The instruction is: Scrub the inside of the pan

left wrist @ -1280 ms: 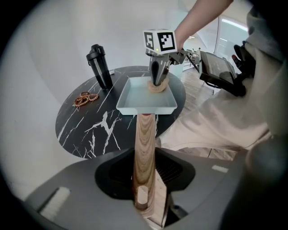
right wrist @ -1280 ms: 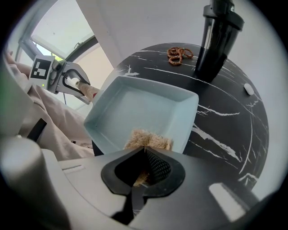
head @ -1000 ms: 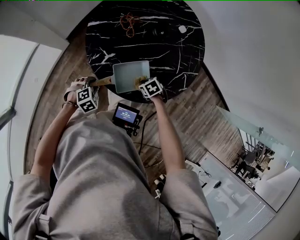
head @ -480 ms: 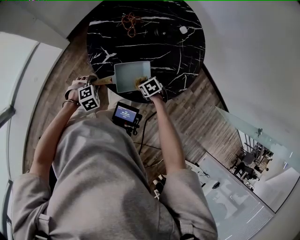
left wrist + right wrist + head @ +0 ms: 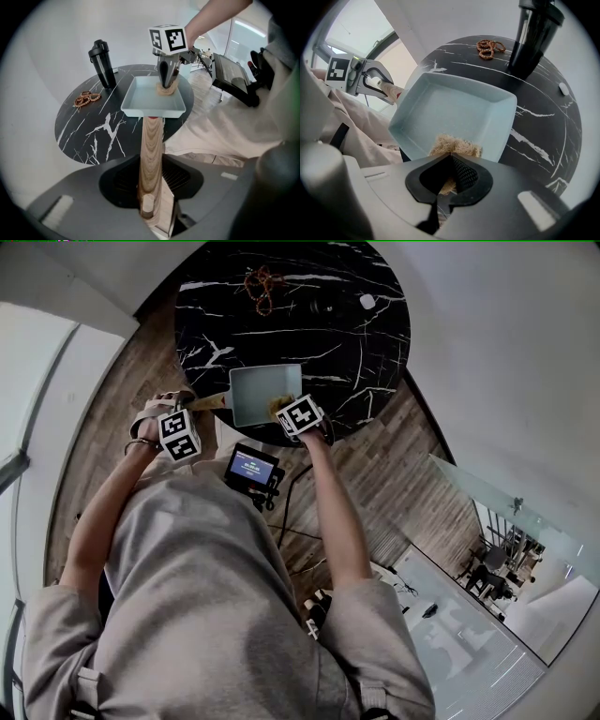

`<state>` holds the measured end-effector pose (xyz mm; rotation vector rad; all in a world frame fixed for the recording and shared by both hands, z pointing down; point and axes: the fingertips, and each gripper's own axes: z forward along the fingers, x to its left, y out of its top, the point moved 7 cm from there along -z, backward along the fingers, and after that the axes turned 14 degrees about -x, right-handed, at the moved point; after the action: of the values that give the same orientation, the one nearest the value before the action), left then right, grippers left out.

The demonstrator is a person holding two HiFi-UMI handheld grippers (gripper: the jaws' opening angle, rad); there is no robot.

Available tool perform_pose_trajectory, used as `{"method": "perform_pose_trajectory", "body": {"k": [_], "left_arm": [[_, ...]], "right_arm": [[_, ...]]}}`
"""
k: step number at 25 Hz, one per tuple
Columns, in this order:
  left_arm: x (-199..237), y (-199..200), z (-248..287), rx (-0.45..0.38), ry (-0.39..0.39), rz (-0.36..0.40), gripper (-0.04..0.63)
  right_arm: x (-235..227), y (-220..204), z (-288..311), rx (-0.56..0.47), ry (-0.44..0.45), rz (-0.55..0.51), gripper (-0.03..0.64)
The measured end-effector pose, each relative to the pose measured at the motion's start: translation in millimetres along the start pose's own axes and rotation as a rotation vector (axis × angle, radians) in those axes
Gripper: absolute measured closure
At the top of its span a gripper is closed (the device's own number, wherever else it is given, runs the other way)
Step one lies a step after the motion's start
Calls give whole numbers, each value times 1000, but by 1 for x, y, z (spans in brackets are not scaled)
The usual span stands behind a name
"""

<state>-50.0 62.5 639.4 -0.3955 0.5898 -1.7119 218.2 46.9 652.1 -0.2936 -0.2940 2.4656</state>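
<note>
The left gripper point(image 5: 150, 197) is clamped on the wooden handle point(image 5: 152, 140) of the pan point(image 5: 454, 108). The right gripper point(image 5: 447, 176) pinches a fibrous scrubber point(image 5: 454, 144) against its near inside wall. The pan is at the black table's point(image 5: 543, 122) edge, with a bottle point(image 5: 532, 37) and beads point(image 5: 490, 48) farther back.

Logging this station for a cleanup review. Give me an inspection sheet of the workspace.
Surface: round black marble table.
Job's things: blue pan at table's near edge; scrubber in its near corner.
Clutter: bottle, beads, small white piece.
Grippers: left gripper shut on pan's handle; right gripper shut on scrubber.
Cables: one cable on the floor, by a screen.
Surroundings: wood floor, white walls.
</note>
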Motion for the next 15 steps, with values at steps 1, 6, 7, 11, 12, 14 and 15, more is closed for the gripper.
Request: {"method": "perform_pose_trajectory", "body": {"k": [1,6,7,11,12,14,15], "left_arm": [[0,0,1,2,-2,0,460],[1,-1,1,6,-14,-11,459],[1,-1,1,3,-16,-13,459],[1,0,0,3,-18,-8,459],[1,1,0,4,-17,-4,459],[2,2,1,4,-18,1,457],[2,2,1,4,-19,1,457]], "right_arm": [[0,0,0,3,2,0,595],[2,1,1,9,7,-8,595],[2,2,0,8,8,-8,595],[6,2,0,7,15,-12,595],[8,2,1,9,18,-15,595],[10,2,2,12,23,-17,595],[12,3,3,11,27,-16,595]]}}
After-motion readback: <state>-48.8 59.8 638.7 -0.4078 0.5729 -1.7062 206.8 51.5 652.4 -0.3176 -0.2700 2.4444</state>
